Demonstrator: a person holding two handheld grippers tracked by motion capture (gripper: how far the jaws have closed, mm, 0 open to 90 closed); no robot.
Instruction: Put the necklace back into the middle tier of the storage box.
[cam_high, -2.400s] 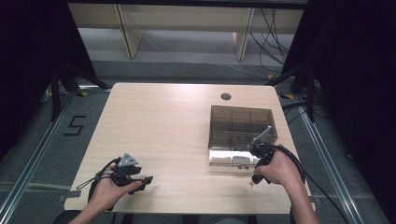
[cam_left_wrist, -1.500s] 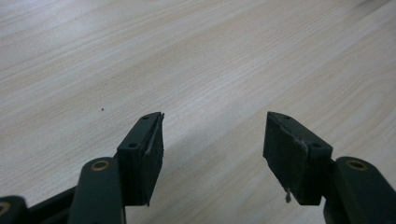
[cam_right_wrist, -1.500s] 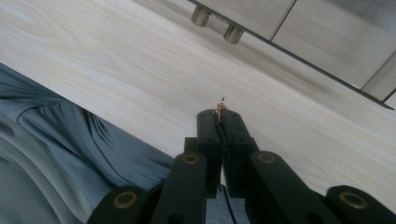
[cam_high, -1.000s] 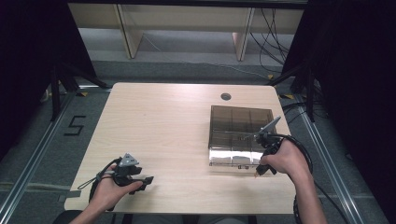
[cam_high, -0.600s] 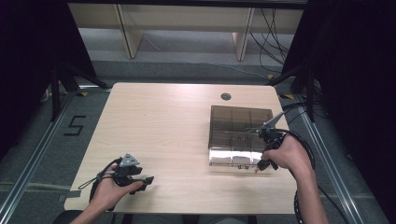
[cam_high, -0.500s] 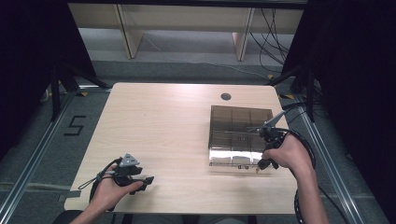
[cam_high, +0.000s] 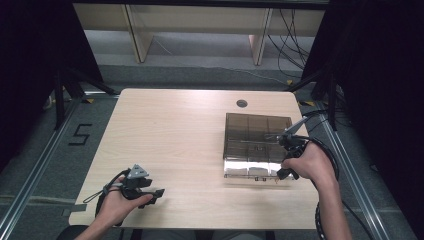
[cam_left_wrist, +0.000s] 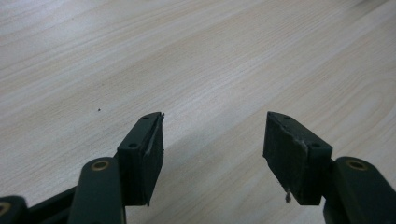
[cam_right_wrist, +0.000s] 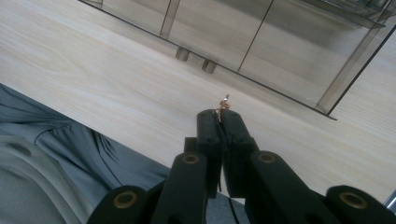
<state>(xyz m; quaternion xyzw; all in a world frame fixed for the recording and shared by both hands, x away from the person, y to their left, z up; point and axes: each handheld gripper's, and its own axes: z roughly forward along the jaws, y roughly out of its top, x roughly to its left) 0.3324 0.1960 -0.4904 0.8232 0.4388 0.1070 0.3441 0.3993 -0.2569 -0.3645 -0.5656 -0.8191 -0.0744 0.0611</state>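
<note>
Tiny gold-coloured metal piece (cam_right_wrist: 223, 103), too small to identify, sits pinched at the very tips of the right gripper (cam_right_wrist: 223, 114), jaws closed on it. It is held above the pale wood-grain surface (cam_high: 170, 135), just off the near edge of the smoky transparent plastic compartment box (cam_high: 255, 145). Grip is marginal: only the tips bite, so a tilt or jolt could let the piece slip, fall and roll off the surface edge. A misjudged approach could land it in the wrong compartment. Left gripper (cam_left_wrist: 212, 144) hangs wide and empty, low over bare surface, well apart.
</note>
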